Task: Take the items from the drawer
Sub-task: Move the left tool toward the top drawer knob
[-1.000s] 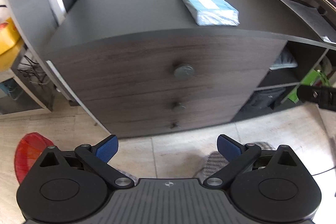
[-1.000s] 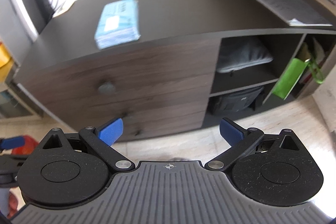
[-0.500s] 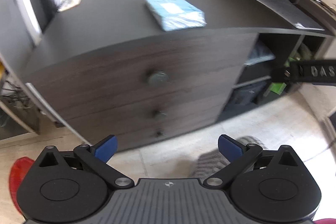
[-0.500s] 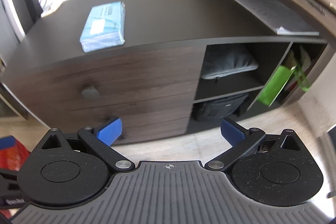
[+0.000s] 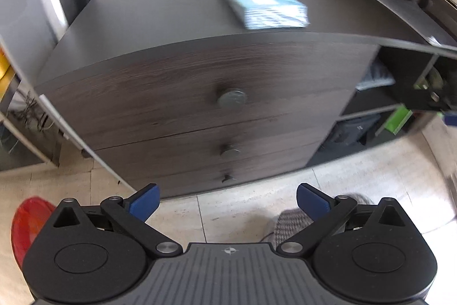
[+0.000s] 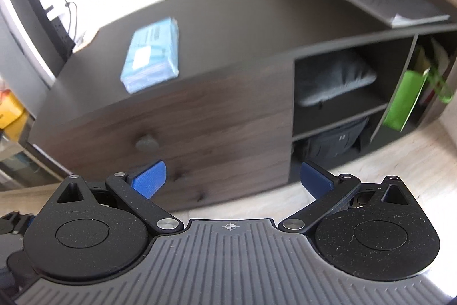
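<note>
A dark wood cabinet has three shut drawers. The top drawer point(image 5: 185, 87) has a round grey knob point(image 5: 232, 98), also seen in the right wrist view point(image 6: 146, 142). Two smaller knobs point(image 5: 230, 151) sit below it. A blue packet point(image 5: 262, 2) lies on the cabinet top, also in the right wrist view point(image 6: 152, 57). My left gripper point(image 5: 227, 200) is open and empty, well in front of the drawers above the floor. My right gripper point(image 6: 232, 179) is open and empty, further right, and shows at the left wrist view's right edge point(image 5: 428, 100).
Open shelves right of the drawers hold a grey pillow point(image 6: 331, 82), a dark bag point(image 6: 337, 139) and a green bag point(image 6: 405, 102). A red object point(image 5: 28, 219) lies on the tiled floor at left. A grey mat point(image 5: 288, 222) lies on the floor.
Both views have shifted and blurred. The left view has swung so the knobs sit nearer its centre. The right gripper has moved closer to the cabinet, tilted.
</note>
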`<state>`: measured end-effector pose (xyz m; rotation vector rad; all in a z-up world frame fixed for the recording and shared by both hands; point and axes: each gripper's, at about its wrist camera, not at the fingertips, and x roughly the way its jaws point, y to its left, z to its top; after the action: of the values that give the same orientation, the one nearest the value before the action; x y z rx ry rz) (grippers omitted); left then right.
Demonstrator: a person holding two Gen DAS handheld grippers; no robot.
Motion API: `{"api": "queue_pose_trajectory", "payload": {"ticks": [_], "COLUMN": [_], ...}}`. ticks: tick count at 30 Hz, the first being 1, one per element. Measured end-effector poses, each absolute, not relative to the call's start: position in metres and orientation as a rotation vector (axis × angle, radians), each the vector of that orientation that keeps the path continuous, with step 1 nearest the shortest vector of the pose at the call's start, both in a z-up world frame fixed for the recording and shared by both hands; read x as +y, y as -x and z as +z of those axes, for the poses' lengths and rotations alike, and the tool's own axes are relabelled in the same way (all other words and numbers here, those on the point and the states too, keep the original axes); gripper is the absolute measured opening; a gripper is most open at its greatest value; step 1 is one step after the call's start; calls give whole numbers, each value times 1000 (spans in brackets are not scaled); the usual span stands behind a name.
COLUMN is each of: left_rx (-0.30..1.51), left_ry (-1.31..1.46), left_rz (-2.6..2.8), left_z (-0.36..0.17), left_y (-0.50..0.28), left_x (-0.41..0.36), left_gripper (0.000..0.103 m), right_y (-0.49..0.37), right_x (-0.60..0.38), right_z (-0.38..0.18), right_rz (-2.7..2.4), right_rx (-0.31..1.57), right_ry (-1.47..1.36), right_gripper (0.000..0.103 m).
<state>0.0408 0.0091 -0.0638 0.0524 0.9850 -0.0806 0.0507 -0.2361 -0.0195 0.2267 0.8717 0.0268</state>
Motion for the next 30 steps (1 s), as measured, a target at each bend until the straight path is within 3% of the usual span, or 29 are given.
{"api": "queue_pose_trajectory", "payload": {"ticks": [8, 16, 24, 27, 29, 30], "left_rx": [962, 1036, 1050, 1028, 1017, 1015], "left_ry": [-2, 42, 91, 138, 168, 178], "left_rz": [-33, -40, -87, -101, -108, -110], "left_z": [-74, -95, -107, -110, -114, -115], "left_y": [-70, -108, -151, -167, -177, -181], "left_x": [13, 15, 14, 17, 20, 21], "left_gripper": [101, 94, 78, 67, 54, 53], "right_y": [-72, -99, -134, -148, -159, -164], "right_x": [-238, -248, -263, -268, -273, -275], "right_z": [-34, -60, -80, -86, -90, -92], "right_rz": [-24, -8, -20, -18, -26, -30], "right_rx": [891, 941, 959, 954, 959, 961], "right_ry": [-108, -81, -90, -84, -81, -80], "right_gripper": [98, 93, 93, 93, 93, 93]}}
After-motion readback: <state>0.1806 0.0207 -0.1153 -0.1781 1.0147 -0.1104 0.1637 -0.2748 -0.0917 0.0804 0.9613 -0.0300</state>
